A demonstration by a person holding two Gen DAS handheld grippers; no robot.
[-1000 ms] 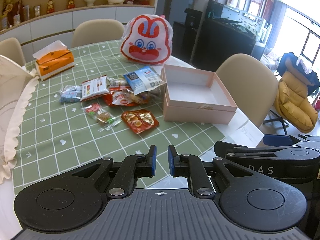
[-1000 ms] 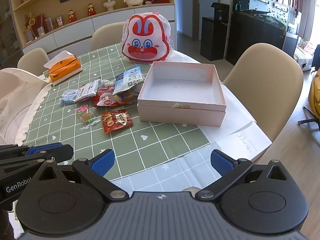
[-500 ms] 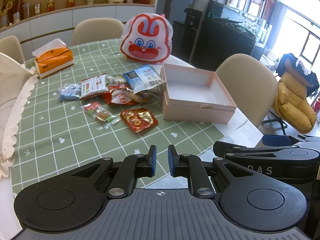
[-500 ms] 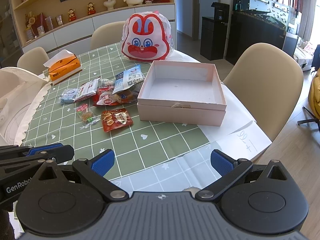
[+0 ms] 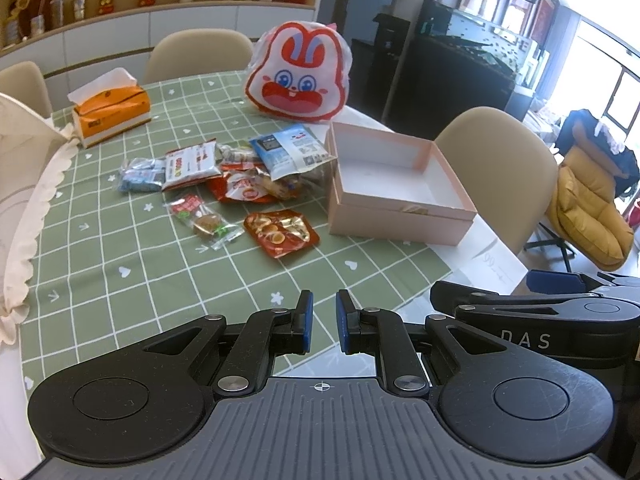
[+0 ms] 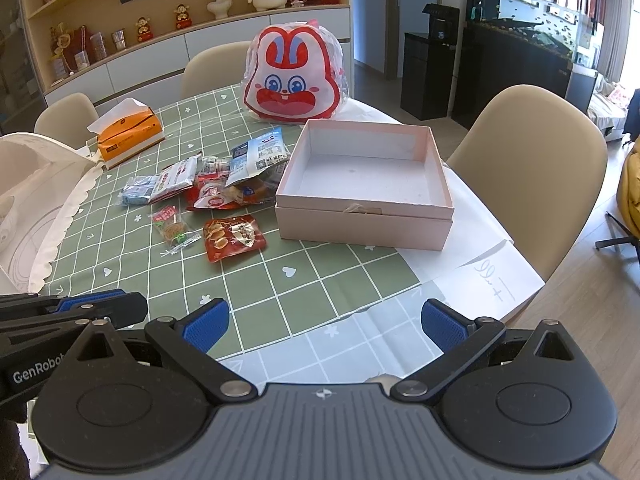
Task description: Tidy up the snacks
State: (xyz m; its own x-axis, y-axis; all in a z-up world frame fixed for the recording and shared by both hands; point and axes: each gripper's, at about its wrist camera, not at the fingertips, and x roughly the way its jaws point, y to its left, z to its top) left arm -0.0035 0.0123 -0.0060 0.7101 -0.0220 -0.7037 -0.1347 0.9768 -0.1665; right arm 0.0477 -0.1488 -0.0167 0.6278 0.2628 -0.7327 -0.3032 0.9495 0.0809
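You held both grippers at the bench's near edge: left gripper (image 5: 322, 322) nearly closed, empty; right gripper (image 6: 324, 326) wide open, empty. Snacks (image 6: 234, 236) lay mid-bench, left of the pink box (image 6: 360, 232), apparently empty for loading.

Snack pile (image 5: 244, 176): packets overlap, lower ones partly covered; print too small to read.
Blue-white packet (image 6: 256, 156): hides packets beneath.
Pink box (image 5: 400, 216): near wall hides front strip of floor in left view.
Shelf figurines (image 6: 180, 16): too small to identify.
White frilled item (image 5: 24, 184): cut off by left edge.
Left gripper (image 6: 80, 308): only tip in right view, rest cut off.
Yellow chair (image 5: 588, 216): partly behind beige chair (image 5: 500, 152).
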